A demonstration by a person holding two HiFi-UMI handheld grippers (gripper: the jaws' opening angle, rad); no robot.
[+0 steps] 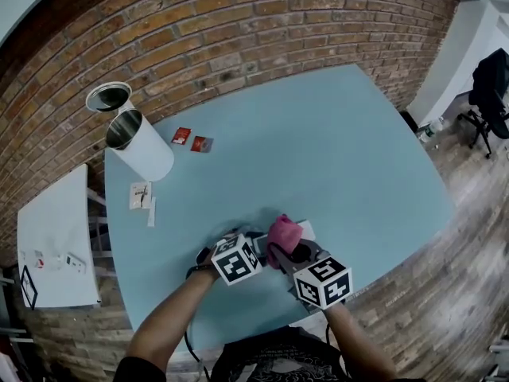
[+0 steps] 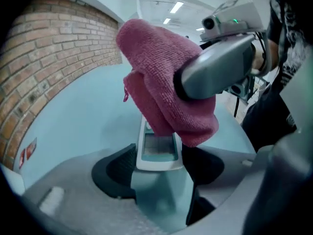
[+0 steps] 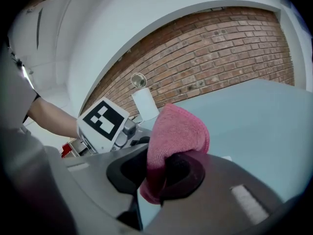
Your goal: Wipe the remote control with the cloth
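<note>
A white remote control lies on the light blue table; its near end sits between the jaws of my left gripper. Those jaws stand wide on either side of it, and I see no pad pressing on it. My right gripper is shut on a bunched pink cloth. The cloth hangs over the remote's far part and hides it. In the head view both grippers meet near the table's front edge, with the cloth between them and a white bit of the remote beside it.
A white can lies tilted at the table's back left, its lid behind it. Two small red packets and a white card lie nearby. A white side table stands to the left, a brick wall behind.
</note>
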